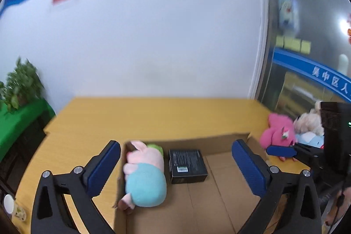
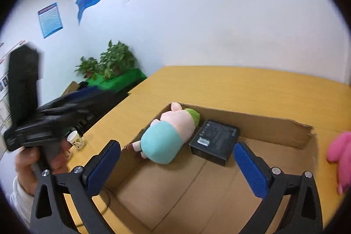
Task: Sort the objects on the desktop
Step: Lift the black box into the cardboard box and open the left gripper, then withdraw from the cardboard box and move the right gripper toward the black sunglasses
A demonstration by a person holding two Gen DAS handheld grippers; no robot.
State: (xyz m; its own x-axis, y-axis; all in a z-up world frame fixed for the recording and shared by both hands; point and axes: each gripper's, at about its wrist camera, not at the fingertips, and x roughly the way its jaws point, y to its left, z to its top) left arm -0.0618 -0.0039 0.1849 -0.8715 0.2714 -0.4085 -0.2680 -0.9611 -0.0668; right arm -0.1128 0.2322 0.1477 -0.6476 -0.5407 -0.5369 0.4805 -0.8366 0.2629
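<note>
An open cardboard box [image 1: 219, 201] [image 2: 274, 124] lies on the yellow desk [image 1: 153, 115] [image 2: 241, 84]. Inside it lie a pink pig plush in a teal dress [image 1: 144, 174] [image 2: 169, 135] and a black flat box [image 1: 187, 165] [image 2: 216, 138]. My left gripper [image 1: 176, 166] is open and empty above the box's near part; it also shows blurred in the right wrist view [image 2: 65, 106]. My right gripper [image 2: 176, 166] is open and empty over the box; one blue finger of it shows in the left wrist view [image 1: 282, 150]. A pink plush [image 1: 278, 131] [image 2: 340, 159] sits outside the box on the right.
Beige and light blue plush toys [image 1: 309, 124] lie behind the pink one. A paper cup [image 2: 75, 139] [image 1: 9, 204] stands at the desk's left edge. Potted plants [image 2: 109, 60] [image 1: 19, 82] stand on a green-covered stand at the left. A glass partition [image 1: 307, 36] is at the right.
</note>
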